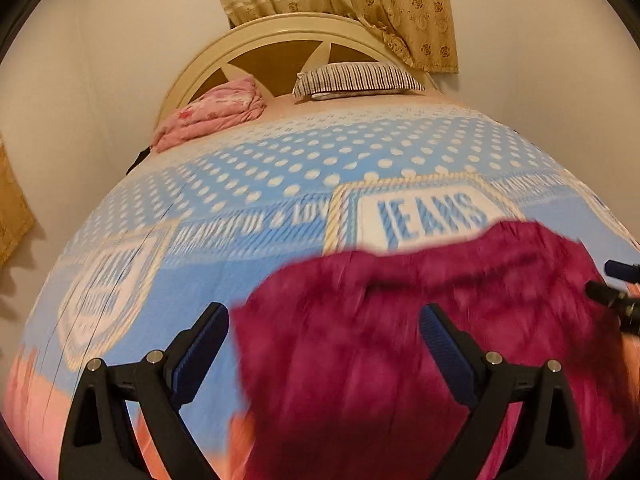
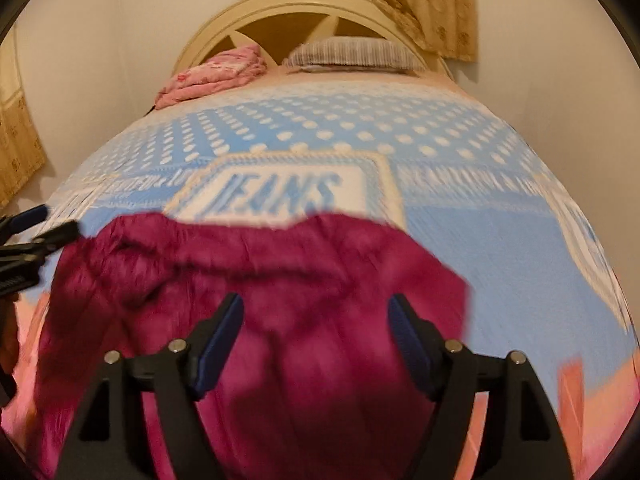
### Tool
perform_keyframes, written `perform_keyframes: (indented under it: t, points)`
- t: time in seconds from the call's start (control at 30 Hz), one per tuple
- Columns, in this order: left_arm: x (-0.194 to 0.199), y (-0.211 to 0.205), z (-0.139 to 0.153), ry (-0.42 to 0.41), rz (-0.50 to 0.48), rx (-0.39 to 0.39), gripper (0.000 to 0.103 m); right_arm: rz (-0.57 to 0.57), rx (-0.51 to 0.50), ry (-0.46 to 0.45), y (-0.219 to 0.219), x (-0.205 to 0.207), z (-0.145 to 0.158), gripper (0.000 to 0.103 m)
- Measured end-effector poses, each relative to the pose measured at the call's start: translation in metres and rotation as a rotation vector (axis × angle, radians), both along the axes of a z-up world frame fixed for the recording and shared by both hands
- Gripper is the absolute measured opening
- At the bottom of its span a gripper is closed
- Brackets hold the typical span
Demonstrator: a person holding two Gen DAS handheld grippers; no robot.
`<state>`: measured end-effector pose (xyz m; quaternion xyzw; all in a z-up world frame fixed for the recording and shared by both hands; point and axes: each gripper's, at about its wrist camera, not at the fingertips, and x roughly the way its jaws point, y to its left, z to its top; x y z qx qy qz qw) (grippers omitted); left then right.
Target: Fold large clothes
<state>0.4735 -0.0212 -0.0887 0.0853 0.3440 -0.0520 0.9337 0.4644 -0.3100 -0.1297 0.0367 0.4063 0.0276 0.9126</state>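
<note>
Bedroom, pale walls, bed with blue dotted bedspread (image 1: 280, 160). Left to right: pink blanket (image 1: 216, 114) bunched by the headboard (image 1: 276, 36), striped pillow (image 1: 356, 80), beige curtain (image 1: 360, 4) behind. Magenta garment (image 1: 400, 340) lies on the near end of the bed, lumpy, edges uneven; looks partly folded at best, tidy folds left. Left gripper (image 1: 324, 344) jaws wide, empty. Right gripper (image 2: 316, 332) jaws wide, nothing pinched, garment below. Bedspread print reads "JEANS"; more lettering beside it is blurred.
</note>
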Motion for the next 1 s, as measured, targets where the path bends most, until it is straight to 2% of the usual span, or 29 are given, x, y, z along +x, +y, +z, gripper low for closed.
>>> perform_keyframes:
  t: [0.07,0.13,0.23,0.43,0.53,0.8,0.87,0.9,0.93,0.97,1.0]
  points:
    - [-0.038,0.023,-0.009,0.038,0.021,-0.008,0.097,-0.017,0.003,0.033,-0.008,-0.035,-0.003,0.077]
    - [-0.084,0.049,-0.026,0.085,0.044,-0.048,0.097,-0.039,0.007,0.061,-0.017,-0.078,-0.007,0.077]
    - [-0.145,0.075,-0.053,0.162,0.058,-0.063,0.097,-0.066,0.018,0.097,-0.025,-0.140,-0.015,0.077]
    - [-0.234,0.105,-0.082,0.200,0.082,-0.105,0.097,-0.122,0.042,0.127,-0.036,-0.243,-0.024,0.077]
    - [-0.259,0.108,-0.091,0.197,0.067,-0.101,0.097,-0.149,0.067,0.131,-0.037,-0.281,-0.027,0.077]
    - [-0.290,0.104,-0.105,0.208,0.039,-0.144,0.096,-0.163,0.102,0.118,-0.023,-0.326,-0.036,0.077]
    - [-0.295,0.104,-0.109,0.233,0.016,-0.165,0.094,-0.154,0.125,0.111,-0.018,-0.337,-0.038,0.064]
    - [-0.297,0.104,-0.112,0.255,-0.007,-0.184,0.085,-0.140,0.140,0.111,-0.014,-0.342,-0.039,0.051]
    - [-0.298,0.104,-0.112,0.250,-0.005,-0.185,0.082,-0.122,0.149,0.111,-0.010,-0.345,-0.040,0.041]
    - [-0.301,0.104,-0.110,0.237,-0.007,-0.182,0.078,-0.111,0.152,0.108,-0.005,-0.348,-0.041,0.036]
    - [-0.302,0.104,-0.109,0.230,-0.009,-0.164,0.069,-0.100,0.158,0.105,-0.002,-0.351,-0.042,0.026]
